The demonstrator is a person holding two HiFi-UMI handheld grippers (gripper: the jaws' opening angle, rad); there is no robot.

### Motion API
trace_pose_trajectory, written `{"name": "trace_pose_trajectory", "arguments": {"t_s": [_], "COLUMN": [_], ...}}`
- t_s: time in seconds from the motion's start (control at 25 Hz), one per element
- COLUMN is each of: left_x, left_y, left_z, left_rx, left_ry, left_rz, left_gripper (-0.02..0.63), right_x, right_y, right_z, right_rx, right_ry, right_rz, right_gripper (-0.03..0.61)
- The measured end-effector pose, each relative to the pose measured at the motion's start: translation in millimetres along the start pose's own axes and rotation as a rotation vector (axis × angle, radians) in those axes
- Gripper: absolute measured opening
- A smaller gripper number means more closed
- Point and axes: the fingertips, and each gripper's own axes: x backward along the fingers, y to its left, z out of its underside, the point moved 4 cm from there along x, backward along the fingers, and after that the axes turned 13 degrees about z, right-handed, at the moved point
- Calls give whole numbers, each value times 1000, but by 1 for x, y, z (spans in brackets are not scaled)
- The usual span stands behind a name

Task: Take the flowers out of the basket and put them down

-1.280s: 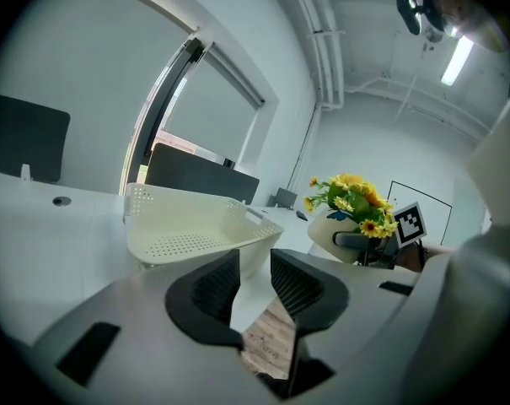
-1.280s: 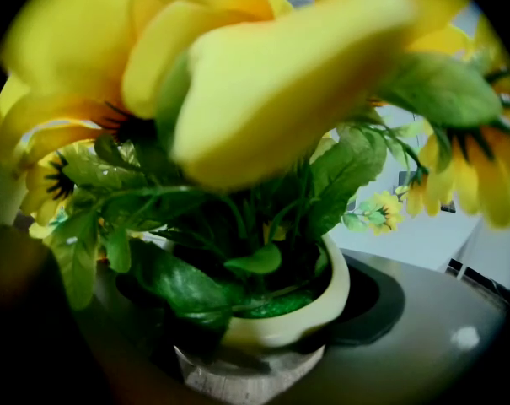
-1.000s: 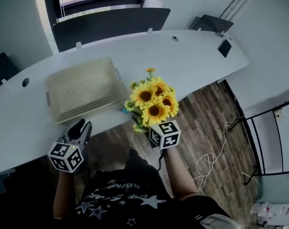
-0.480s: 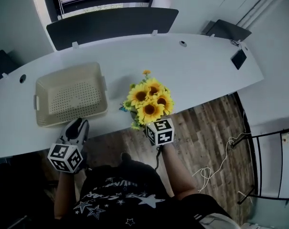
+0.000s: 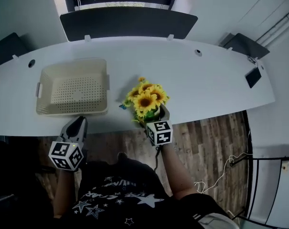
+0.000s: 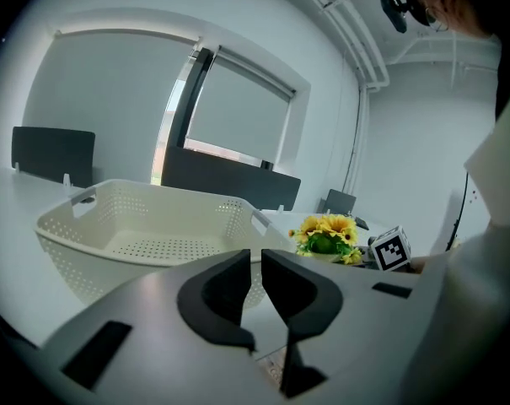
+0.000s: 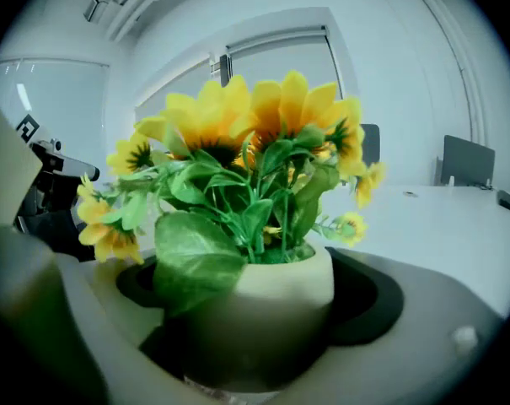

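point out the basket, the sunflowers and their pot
basket (image 5: 75, 90), head view, bare perforated bottom
sunflowers (image 5: 145, 100), head view, dark centre of the largest bloom
flowerpot (image 7: 276, 298), right gripper view, pale front wall, below the leaves

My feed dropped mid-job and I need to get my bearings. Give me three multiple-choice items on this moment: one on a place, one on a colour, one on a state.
1. In the head view, where are the flowers relative to the basket? A inside it; B to its right; C to its left.
2. What colour are the petals? A red; B yellow; C white.
3. How is the right gripper? A open and empty; B out of view; C shut on the flower pot.

Key: B, the basket holds nothing and the blooms stand to its right; B, every bloom is yellow; C, its jaws press the pot's sides.
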Motion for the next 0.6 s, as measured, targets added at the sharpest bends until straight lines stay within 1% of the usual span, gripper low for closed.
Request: {"name": "trace_pose_trajectory", "arguments": {"t_s": [0.16,0.36,0.48,0.6], "left_x": [4,5,3,3], "left_y": [-5,-8,-8,-10], "left_z": [4,5,7,10], "left_rx": [6,8,12,17], "left_ry": [4,10,19,28], "left_rz": [-26,-45,-48,-49], "left_gripper": [44,44,44,44], "right_x": [-10,-22,-31,-35], "right_y": [-1,-1,1,3], "right_z": [1,6,11,12], "right_rx": [26,1,12,30], "right_ry": [-14,-5,15,3], "right_rz": [-20,-49,-41,-22], "right_gripper": [518,518,518,518]}}
